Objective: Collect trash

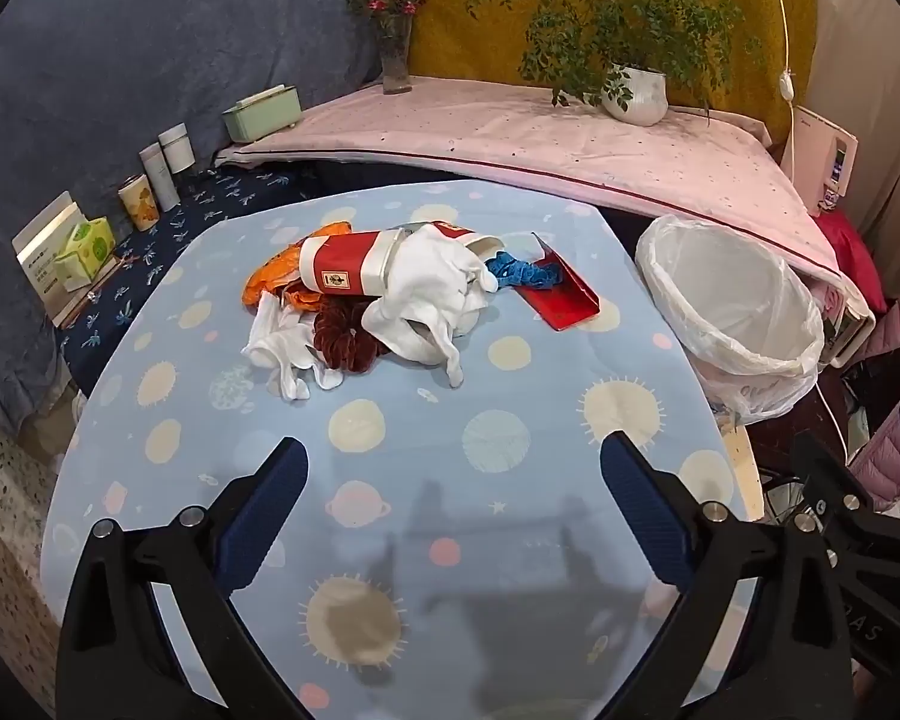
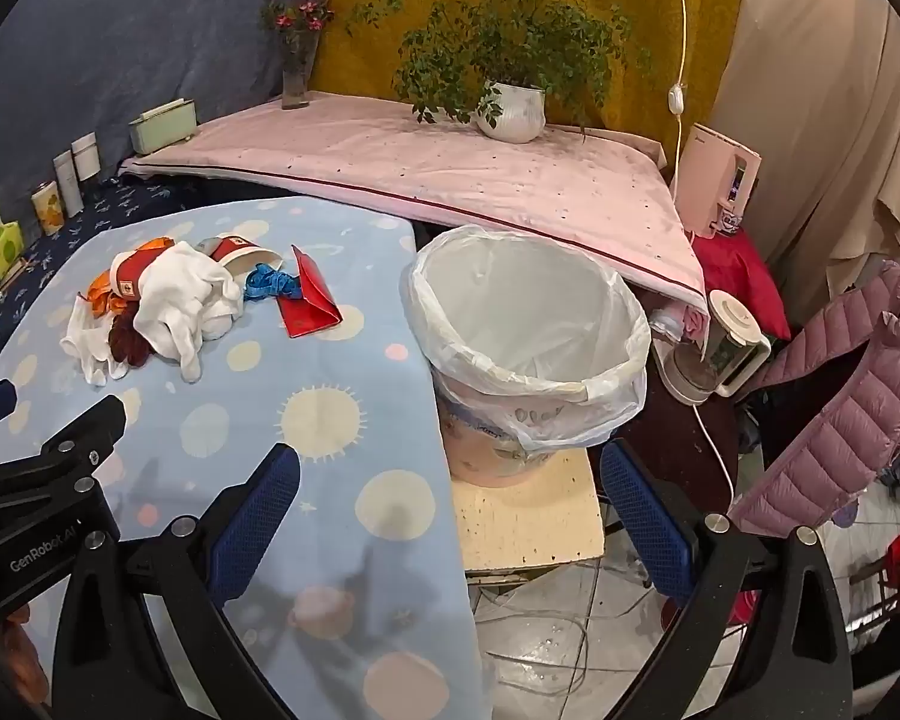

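A heap of trash lies on the table with the light blue planet-print cloth [image 1: 498, 438]: a red-and-white paper cup [image 1: 345, 267] on its side, white gloves [image 1: 426, 294], orange plastic [image 1: 270, 279], a dark red knit piece [image 1: 345, 342], a blue scrap [image 1: 519, 273] and a folded red card [image 1: 561, 294]. The same heap [image 2: 174, 294] shows in the right wrist view. A white-lined trash bin [image 1: 732, 312] [image 2: 528, 330] stands off the table's right edge. My left gripper [image 1: 453, 468] hovers open, short of the heap. My right gripper [image 2: 450, 474] hangs open before the bin.
A pink-covered ledge [image 1: 510, 132] at the back carries a potted plant [image 1: 636, 90] and a flower vase [image 1: 396, 54]. Jars and tissue boxes [image 1: 84, 252] line the left. A kettle [image 2: 714, 348] and a pink jacket [image 2: 840, 396] sit right of the bin, which rests on a stool [image 2: 528, 510].
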Available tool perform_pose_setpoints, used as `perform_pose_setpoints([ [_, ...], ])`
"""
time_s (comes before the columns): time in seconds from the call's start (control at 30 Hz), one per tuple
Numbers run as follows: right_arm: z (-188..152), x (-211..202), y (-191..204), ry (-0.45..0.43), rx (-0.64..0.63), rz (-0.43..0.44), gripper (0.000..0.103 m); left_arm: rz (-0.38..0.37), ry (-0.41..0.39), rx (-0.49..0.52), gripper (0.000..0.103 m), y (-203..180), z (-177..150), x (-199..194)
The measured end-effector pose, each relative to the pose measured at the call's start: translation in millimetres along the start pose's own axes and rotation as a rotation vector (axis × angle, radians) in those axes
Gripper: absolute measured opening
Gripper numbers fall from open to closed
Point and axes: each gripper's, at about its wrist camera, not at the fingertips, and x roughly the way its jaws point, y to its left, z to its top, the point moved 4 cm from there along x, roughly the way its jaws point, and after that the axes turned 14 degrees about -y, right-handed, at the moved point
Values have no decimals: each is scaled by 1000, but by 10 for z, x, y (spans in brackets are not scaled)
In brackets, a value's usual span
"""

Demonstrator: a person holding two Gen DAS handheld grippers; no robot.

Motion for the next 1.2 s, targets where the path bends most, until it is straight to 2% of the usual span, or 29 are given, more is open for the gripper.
perform_pose_setpoints([
  [0.37, 9, -5, -7, 3, 1, -3, 96, 18, -30, 1, 93, 84, 84, -31],
  [0.53, 10, -6, -5, 2, -1, -4, 96, 27, -29, 4, 93, 57, 8, -28],
  [1.2, 37, -18, -19, 0, 1, -3, 96, 13, -38, -5, 94, 34, 7, -32],
])
